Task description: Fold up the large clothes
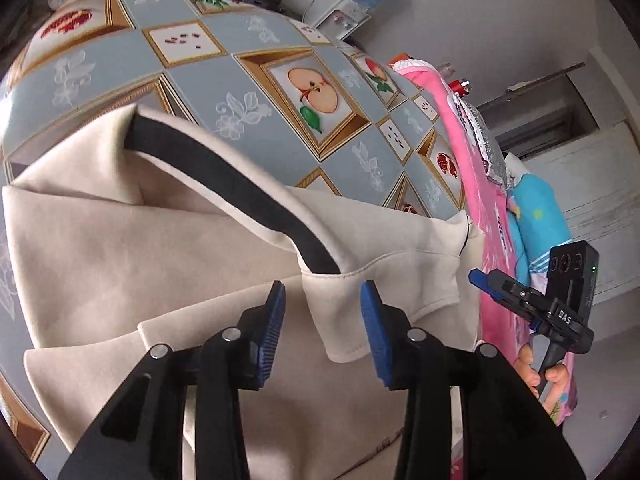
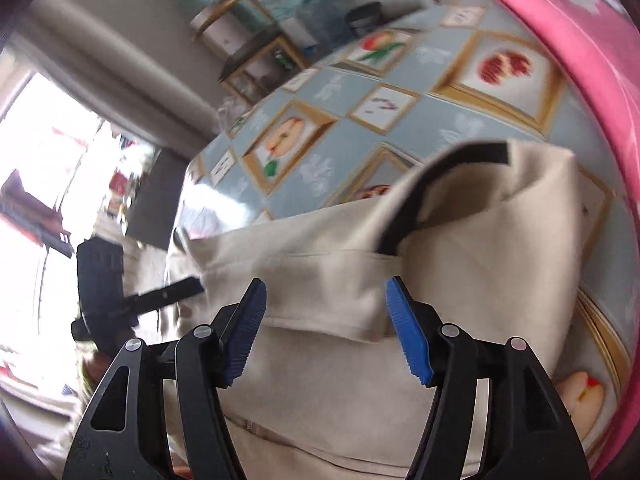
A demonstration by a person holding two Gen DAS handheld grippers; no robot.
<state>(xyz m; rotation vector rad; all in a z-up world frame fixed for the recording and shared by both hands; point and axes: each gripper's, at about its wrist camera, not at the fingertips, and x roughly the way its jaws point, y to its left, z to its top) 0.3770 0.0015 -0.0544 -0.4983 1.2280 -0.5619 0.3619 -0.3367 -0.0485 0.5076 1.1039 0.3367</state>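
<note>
A cream garment (image 1: 160, 260) with a black band (image 1: 224, 176) lies partly folded on the table (image 1: 280, 40). In the left wrist view my left gripper (image 1: 323, 292) hovers over a folded cream flap (image 1: 360, 312); its blue pads stand apart and press on nothing. My right gripper (image 1: 486, 280) shows at the right edge, held by a hand (image 1: 536, 372). The blurred right wrist view shows the right gripper (image 2: 326, 284) open above the garment (image 2: 480, 240), near the black band (image 2: 440, 176), with nothing gripped. My left gripper (image 2: 188, 288) appears there at the left.
The table wears a blue-grey cloth with fruit pictures (image 2: 360, 80). A pink cloth (image 1: 460, 128) and a blue patterned cloth (image 1: 536, 208) are piled along the table's right side. A water dispenser (image 1: 344, 16) stands behind, and a small shelf (image 2: 256, 60) beyond the far edge.
</note>
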